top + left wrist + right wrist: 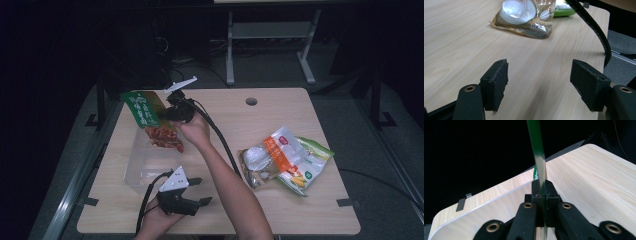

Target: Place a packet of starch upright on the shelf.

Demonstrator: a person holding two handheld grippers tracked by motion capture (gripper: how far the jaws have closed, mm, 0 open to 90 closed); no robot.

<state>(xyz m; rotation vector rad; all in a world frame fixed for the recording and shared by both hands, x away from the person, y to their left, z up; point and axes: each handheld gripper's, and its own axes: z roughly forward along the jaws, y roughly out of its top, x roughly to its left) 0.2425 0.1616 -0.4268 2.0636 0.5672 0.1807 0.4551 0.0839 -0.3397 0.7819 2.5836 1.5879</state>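
the right gripper (170,111) was clamped on the green snack bag (145,112). its fingers (537,195) were pressed together on the thin side of the bag, with the bag's edge standing up between them in the right gripper view. the bag hung over the clear plastic box (145,165) at the left side of the counter (280,107). the green top of the bag pointed up and away from the person, and the see-through bottom with the red snack in it pointed down into the box. so the bag's long way ran from high to low, tilted, and the box was right under its low end. i could not tell if the low end touched the box floor yet.

the left gripper (192,192) sat low near the front edge of the counter, just in front of the box. its fingers (496,82) were wide apart with nothing between them.

two more snack bags (282,157) lay well apart to the right.

the right hand was the one that had the bag, and the box was straight below it. i think the next move was to lower the bag a bit more and let go.
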